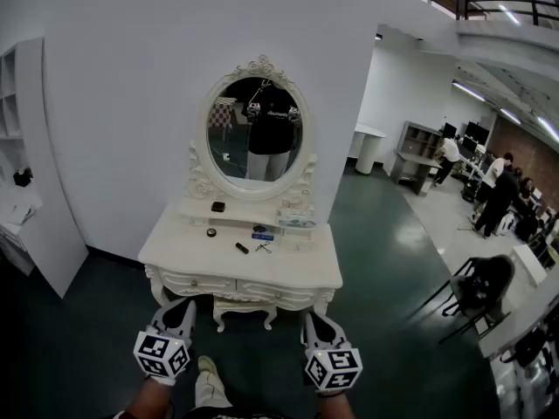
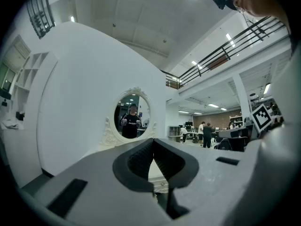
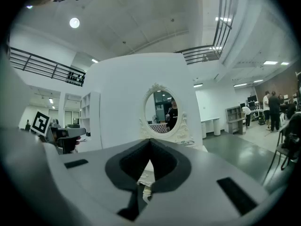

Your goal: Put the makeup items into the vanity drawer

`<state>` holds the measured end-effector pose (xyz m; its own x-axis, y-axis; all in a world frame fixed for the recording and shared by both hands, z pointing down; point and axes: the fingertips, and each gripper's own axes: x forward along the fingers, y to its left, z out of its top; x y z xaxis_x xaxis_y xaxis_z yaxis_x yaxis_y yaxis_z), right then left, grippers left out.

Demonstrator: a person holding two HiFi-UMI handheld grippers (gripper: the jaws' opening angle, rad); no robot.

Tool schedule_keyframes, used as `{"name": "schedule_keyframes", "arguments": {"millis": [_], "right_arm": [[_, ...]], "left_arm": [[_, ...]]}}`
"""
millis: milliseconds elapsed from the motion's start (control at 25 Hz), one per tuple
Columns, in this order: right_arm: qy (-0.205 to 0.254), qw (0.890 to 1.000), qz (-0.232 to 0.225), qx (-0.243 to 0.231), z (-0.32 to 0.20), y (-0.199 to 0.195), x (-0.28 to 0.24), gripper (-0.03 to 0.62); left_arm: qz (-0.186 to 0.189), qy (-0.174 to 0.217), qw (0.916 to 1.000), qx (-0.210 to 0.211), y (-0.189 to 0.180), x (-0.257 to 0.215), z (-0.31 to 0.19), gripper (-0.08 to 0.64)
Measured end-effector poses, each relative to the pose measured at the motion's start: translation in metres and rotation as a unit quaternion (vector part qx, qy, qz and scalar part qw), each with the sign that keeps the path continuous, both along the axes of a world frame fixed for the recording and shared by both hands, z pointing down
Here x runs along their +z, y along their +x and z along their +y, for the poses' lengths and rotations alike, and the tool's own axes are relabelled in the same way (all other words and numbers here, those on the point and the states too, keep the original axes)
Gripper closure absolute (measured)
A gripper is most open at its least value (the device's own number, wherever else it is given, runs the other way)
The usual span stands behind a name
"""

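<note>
Makeup items (image 1: pixel 242 248), small and dark, lie on the ornate white vanity table (image 1: pixel 188 256) under its oval mirror (image 1: pixel 256 129); left tongs (image 1: pixel 181 305) and right tongs (image 1: pixel 312 317), both closed and empty, hover before it.

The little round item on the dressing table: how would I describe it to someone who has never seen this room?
Find the white vanity table with the oval mirror against the white wall. On its top, left of centre, just below the raised shelf, lies the small round item. It is the only round one; the dark piece to its right is a short stick.
</note>
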<state>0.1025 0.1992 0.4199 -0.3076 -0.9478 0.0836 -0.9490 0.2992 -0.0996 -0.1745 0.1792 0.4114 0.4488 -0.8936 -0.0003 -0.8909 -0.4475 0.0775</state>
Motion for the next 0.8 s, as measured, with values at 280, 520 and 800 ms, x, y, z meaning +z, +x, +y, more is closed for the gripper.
{"name": "schedule_keyframes", "arguments": {"millis": [280,520,800], "right_arm": [[0.014,1.000,0.002,0.001,0.000,0.000,-0.006,0.591],[0.011,1.000,0.000,-0.005,-0.001,-0.004,-0.004,0.589],[0.009,1.000,0.013,-0.006,-0.004,-0.011,0.000,0.589]], "left_arm": [[0.003,0.003,1.0000,-0.001,-0.004,-0.002,0.001,0.555],[0.005,0.003,1.0000,0.005,-0.004,-0.003,0.003,0.555],[0.012,-0.005,0.9999,0.005,-0.007,0.006,-0.002,0.555]]}}
